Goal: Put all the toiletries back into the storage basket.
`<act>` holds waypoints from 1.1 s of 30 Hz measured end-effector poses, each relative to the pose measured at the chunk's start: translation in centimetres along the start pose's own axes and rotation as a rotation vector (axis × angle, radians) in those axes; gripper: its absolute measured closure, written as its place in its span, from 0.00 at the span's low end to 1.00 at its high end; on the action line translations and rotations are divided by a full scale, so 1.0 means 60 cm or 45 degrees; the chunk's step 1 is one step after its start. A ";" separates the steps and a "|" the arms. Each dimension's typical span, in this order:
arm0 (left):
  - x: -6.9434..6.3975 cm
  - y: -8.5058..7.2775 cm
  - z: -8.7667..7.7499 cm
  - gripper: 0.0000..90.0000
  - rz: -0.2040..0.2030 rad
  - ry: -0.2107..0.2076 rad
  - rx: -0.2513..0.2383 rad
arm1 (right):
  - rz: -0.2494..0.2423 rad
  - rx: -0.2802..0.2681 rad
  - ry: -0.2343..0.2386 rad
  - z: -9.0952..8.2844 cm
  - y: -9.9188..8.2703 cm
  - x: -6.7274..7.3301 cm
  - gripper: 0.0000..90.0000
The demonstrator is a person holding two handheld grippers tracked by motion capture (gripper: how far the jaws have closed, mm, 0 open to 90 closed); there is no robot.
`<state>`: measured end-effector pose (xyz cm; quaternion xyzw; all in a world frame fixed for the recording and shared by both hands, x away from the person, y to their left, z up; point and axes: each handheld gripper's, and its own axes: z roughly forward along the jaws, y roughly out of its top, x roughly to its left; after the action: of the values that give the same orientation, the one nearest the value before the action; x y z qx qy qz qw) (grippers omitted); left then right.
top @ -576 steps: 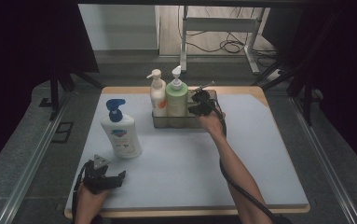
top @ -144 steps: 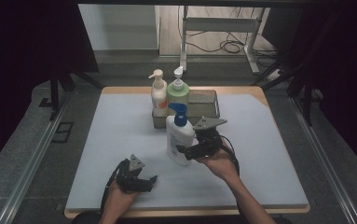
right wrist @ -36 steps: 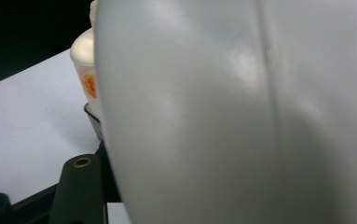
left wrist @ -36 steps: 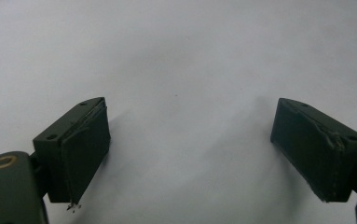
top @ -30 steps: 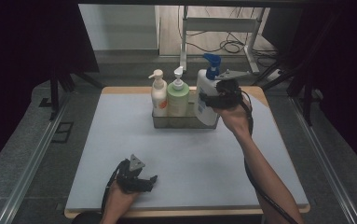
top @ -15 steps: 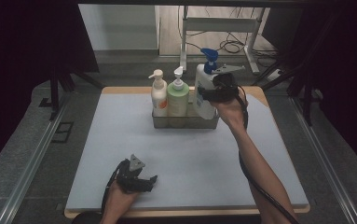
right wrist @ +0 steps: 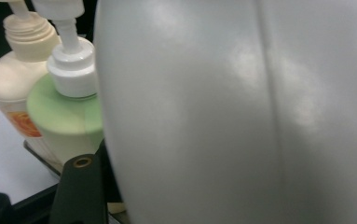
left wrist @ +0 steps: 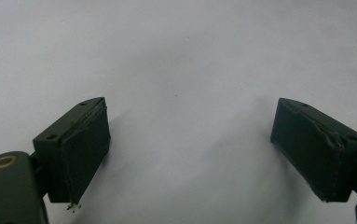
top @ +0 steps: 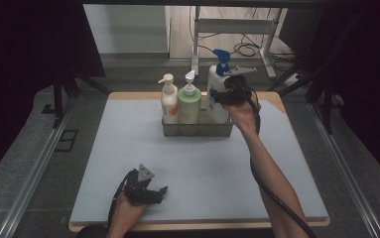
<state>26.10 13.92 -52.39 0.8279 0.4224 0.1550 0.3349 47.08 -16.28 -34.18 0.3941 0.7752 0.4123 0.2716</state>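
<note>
At the upper middle of the high view, the right gripper (top: 216, 95) pinches the white pump bottle (top: 217, 101) by its broad body, holding it upright over the right end of the wire basket (top: 197, 130), where the cream bottle (top: 169, 101) and the green bottle (top: 189, 103) stand side by side. Whether the white bottle's base sits on the basket floor or hangs just above it cannot be told. In the right gripper view its smooth, glossy wall (right wrist: 241, 112) bulges between the jaws, with the green bottle (right wrist: 69, 119) just beside it at the left of the frame.

The bottle looks like stiff plastic that may give a little under a squeeze, and its shiny, curved flanks seem likely to slip if the pinch is loose. If it is full, it is probably heavy for its size and top-light, so a hold at mid-body across the narrower width, as here, seems safer than one on the blue pump head (top: 221, 55), which could turn or depress.

At the lower left of the high view, the left gripper (top: 158, 192) lies on the grey mat (top: 277, 168) with its jaws spread and nothing between them.
</note>
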 end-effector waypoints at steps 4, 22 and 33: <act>0.000 0.000 0.000 0.13 -0.001 0.000 -0.001 | 0.008 0.003 -0.010 0.011 -0.003 -0.002 0.42; 0.000 0.000 0.000 0.13 0.000 -0.001 0.003 | 0.029 0.078 0.001 0.045 -0.037 0.002 0.42; 0.000 0.000 0.000 0.13 0.000 -0.001 0.004 | 0.055 0.119 0.005 0.056 -0.055 -0.001 0.42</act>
<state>26.08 13.93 -52.38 0.8284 0.4226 0.1541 0.3337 48.32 -16.03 -38.71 0.4222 0.7854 0.3822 0.2426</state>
